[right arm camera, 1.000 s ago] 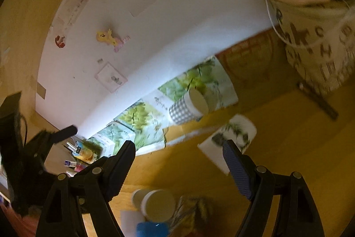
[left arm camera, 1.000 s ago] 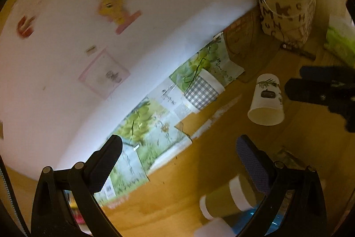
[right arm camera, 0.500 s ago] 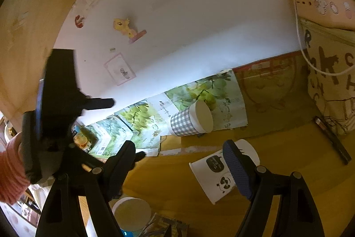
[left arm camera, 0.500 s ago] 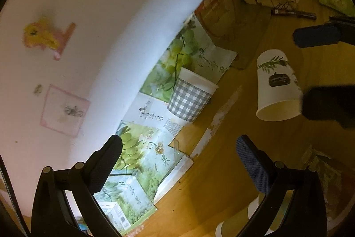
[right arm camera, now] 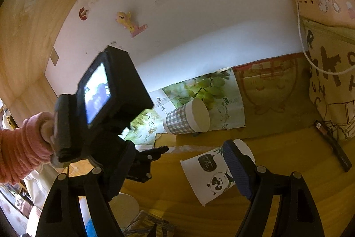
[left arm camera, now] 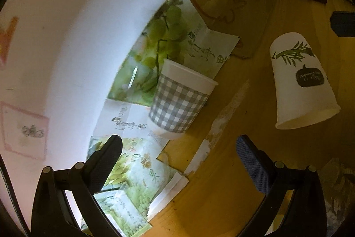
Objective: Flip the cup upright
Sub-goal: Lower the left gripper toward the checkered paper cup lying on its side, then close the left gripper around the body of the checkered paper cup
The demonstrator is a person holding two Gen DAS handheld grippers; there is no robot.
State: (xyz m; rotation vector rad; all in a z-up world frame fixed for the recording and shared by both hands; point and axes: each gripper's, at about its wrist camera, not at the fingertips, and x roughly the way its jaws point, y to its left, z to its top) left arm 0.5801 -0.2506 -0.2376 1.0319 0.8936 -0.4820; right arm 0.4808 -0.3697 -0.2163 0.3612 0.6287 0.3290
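A white paper cup with a panda and bamboo print [left arm camera: 301,83] [right arm camera: 210,174] stands upside down on the wooden table, rim down. A grey-checked paper cup [left arm camera: 179,101] [right arm camera: 188,119] stands upright on leaflets near the wall. My left gripper [left arm camera: 177,161] is open and empty, a short way in front of the checked cup. My right gripper [right arm camera: 177,168] is open and empty, with its right finger [right arm camera: 237,170] overlapping the panda cup; contact cannot be told. The left gripper's body and camera [right arm camera: 104,108] show at the left of the right wrist view.
Grape-print leaflets [left arm camera: 159,41] lie along the white wall. A lettered fabric bag [right arm camera: 332,86] and a dark pen [right arm camera: 332,143] are at the right. A white lidded cup [right arm camera: 124,206] and clutter sit at the near edge.
Both grippers have moved closer to the cups. The left gripper now points at the checked cup, and the right gripper has come in around the panda cup. Neither cup has moved.
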